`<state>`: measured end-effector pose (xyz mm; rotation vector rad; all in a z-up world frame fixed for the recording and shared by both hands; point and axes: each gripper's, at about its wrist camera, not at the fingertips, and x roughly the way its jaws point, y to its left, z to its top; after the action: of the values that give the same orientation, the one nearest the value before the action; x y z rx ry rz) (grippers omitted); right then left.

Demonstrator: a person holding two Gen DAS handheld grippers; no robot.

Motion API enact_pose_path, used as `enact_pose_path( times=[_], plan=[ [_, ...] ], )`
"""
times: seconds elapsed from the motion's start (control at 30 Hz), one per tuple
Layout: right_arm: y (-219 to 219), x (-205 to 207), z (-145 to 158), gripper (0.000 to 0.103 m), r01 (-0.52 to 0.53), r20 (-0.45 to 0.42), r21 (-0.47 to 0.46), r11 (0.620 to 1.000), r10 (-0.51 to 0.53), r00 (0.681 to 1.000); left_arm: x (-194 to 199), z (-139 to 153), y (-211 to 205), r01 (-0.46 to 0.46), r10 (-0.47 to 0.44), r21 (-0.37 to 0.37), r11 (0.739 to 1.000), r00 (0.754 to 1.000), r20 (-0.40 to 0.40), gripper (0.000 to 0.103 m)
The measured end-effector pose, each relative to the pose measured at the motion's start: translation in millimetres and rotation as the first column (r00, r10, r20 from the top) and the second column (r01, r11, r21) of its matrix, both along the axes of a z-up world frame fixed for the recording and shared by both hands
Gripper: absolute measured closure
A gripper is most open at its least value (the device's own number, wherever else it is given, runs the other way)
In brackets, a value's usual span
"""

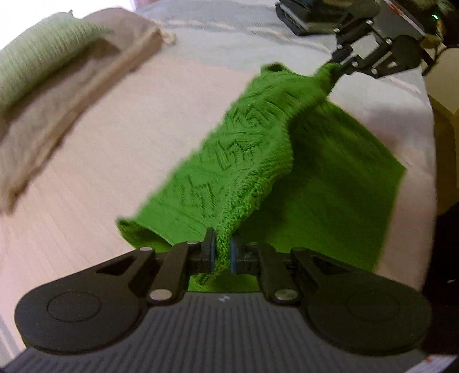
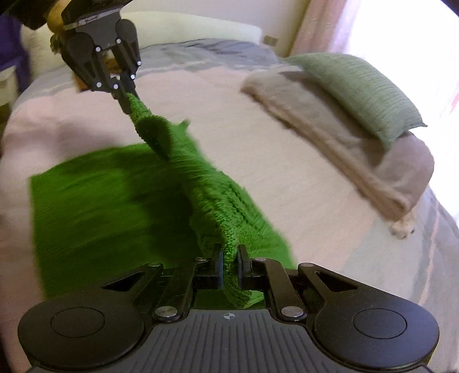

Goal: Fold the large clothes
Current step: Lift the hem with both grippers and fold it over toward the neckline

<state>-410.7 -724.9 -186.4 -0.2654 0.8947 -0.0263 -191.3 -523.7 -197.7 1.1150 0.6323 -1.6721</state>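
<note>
A bright green knitted garment [image 1: 243, 149] lies on the bed, its lower layer flat and its upper edge lifted in a taut ridge between both grippers. My left gripper [image 1: 222, 252] is shut on one end of that raised edge. At the far end the right gripper [image 1: 334, 67] pinches the other corner. In the right wrist view my right gripper [image 2: 229, 265] is shut on the green garment [image 2: 114, 195], and the left gripper [image 2: 129, 103] holds the opposite corner above the bed.
A pale pink and grey bedspread [image 1: 114, 160] covers the bed [image 2: 301, 183]. A beige folded blanket [image 2: 344, 149] with a light green pillow [image 2: 361, 91] on it lies along one side. A dark object [image 1: 309, 17] sits at the bed's far edge. A bright window [image 2: 416, 34] glows behind.
</note>
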Motion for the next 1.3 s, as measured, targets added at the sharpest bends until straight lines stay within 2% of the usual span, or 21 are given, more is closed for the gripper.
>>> enact_pose_path(
  times=[0.13,0.3,0.4,0.47,0.5,0.57,0.63,0.73,0.9,0.93,0.97,1.17,1.23,1.3],
  plan=[
    [48,-15,-30,0.098,0.016,-0.079,-0.011,1.0,-0.016,0.997,-23,-33,41,0.008,-0.007,0.02,1.0,1.0,-0.004,0.096],
    [78,-16,-50,0.098,0.064,-0.111,-0.089,0.994,-0.074,0.991,-35,-52,62,0.004,-0.003,-0.028,1.0,1.0,0.01,0.096],
    [87,-17,-48,0.097,0.083,-0.106,-0.13,0.988,-0.098,0.99,-42,-52,70,0.052,-0.048,-0.073,0.996,0.997,0.055,0.096],
    [87,-20,-51,0.096,0.082,-0.107,-0.14,0.987,-0.098,0.989,-41,-63,70,0.077,-0.07,-0.075,0.994,0.993,0.095,0.096],
    [89,-21,-56,0.095,0.072,-0.131,-0.152,0.986,-0.092,0.987,-43,-68,72,0.083,-0.074,-0.076,0.994,0.991,0.11,0.096],
    [90,-16,-67,0.078,0.041,-0.187,-0.192,0.981,-0.077,0.979,-47,-80,72,0.087,-0.077,-0.074,0.993,0.988,0.137,0.096],
    [98,-16,-74,0.065,-0.018,-0.193,-0.222,0.975,-0.026,0.981,-50,-85,70,0.082,-0.07,-0.077,0.994,0.986,0.149,0.096],
    [108,-12,-80,0.064,-0.098,-0.188,-0.259,0.961,0.05,0.981,-52,-88,70,0.093,-0.077,-0.088,0.992,0.982,0.17,0.096],
    [107,-1,-91,0.065,-0.137,-0.148,-0.271,0.953,0.099,0.984,-54,-88,78,0.093,-0.072,-0.107,0.99,0.98,0.186,0.096],
    [104,2,-91,0.077,-0.133,-0.144,-0.261,0.956,0.098,0.985,-56,-88,79,0.099,-0.077,-0.108,0.989,0.978,0.193,0.096],
    [107,0,-92,0.095,-0.133,-0.154,-0.254,0.958,0.096,0.983,-58,-88,80,0.104,-0.081,-0.108,0.989,0.977,0.199,0.096],
    [118,-14,-62,0.098,-0.106,-0.126,-0.252,0.962,0.076,0.989,-67,-69,94,0.142,-0.105,-0.147,0.979,0.967,0.231,0.096],
    [126,-22,-63,0.098,-0.116,-0.134,-0.252,0.961,0.084,0.987,-71,-74,100,0.154,-0.122,-0.128,0.98,0.967,0.225,0.096],
    [129,-24,-80,0.098,-0.13,-0.17,-0.255,0.958,0.088,0.982,-74,-95,101,0.149,-0.126,-0.086,0.985,0.964,0.232,0.096]
  ],
)
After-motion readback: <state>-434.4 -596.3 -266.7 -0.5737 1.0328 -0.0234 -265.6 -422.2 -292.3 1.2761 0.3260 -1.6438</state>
